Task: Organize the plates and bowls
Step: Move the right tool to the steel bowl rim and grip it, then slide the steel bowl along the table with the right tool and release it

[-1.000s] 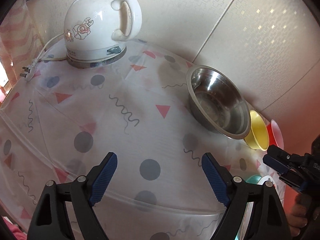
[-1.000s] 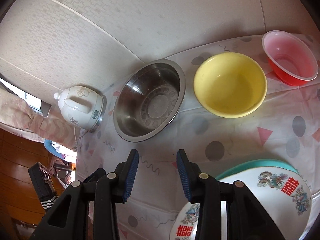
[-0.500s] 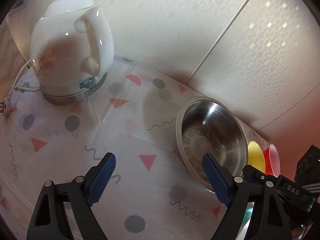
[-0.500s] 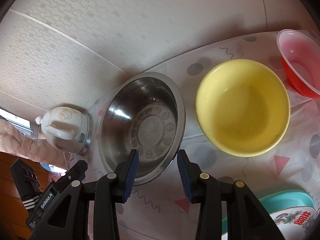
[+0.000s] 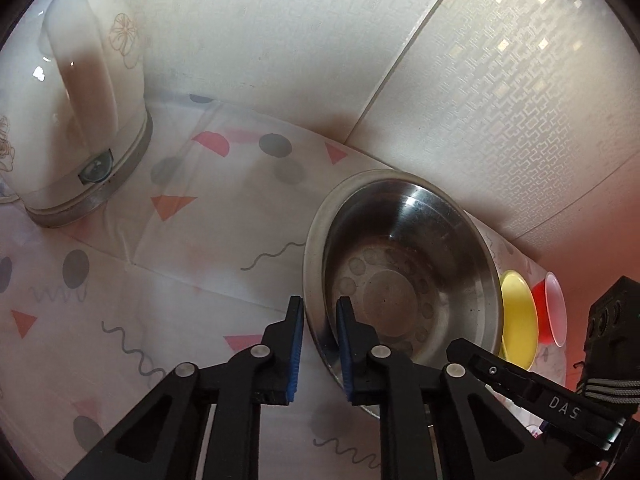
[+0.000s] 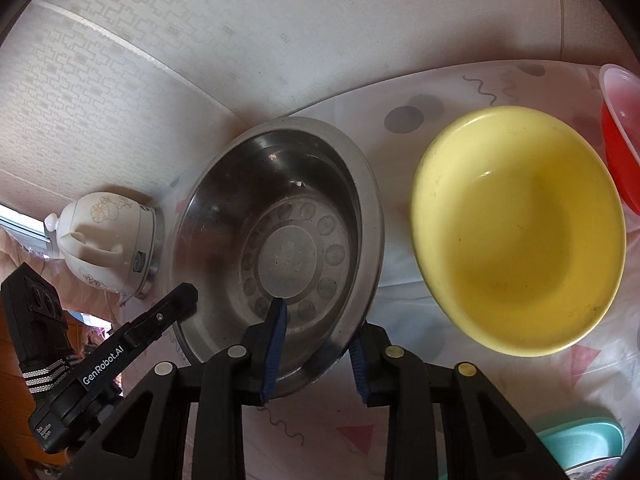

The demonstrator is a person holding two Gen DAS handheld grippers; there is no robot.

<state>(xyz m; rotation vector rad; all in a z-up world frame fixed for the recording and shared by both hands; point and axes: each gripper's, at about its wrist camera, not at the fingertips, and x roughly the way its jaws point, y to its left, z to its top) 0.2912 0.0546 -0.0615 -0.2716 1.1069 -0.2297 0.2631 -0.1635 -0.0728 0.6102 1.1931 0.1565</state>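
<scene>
Gripping the steel bowl (image 5: 404, 276) rim: left gripper (image 5: 319, 344) clamped; right gripper (image 6: 316, 344) closing astride it.
A teal plate (image 6: 580, 442) is seen only from the right wrist.

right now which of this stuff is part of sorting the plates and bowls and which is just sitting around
Part of the job:
- steel bowl, both grippers at its rim
- yellow bowl
- red bowl
- teal plate
- left gripper
- right gripper, closing

Just sitting around:
- white kettle
- patterned tablecloth
</scene>
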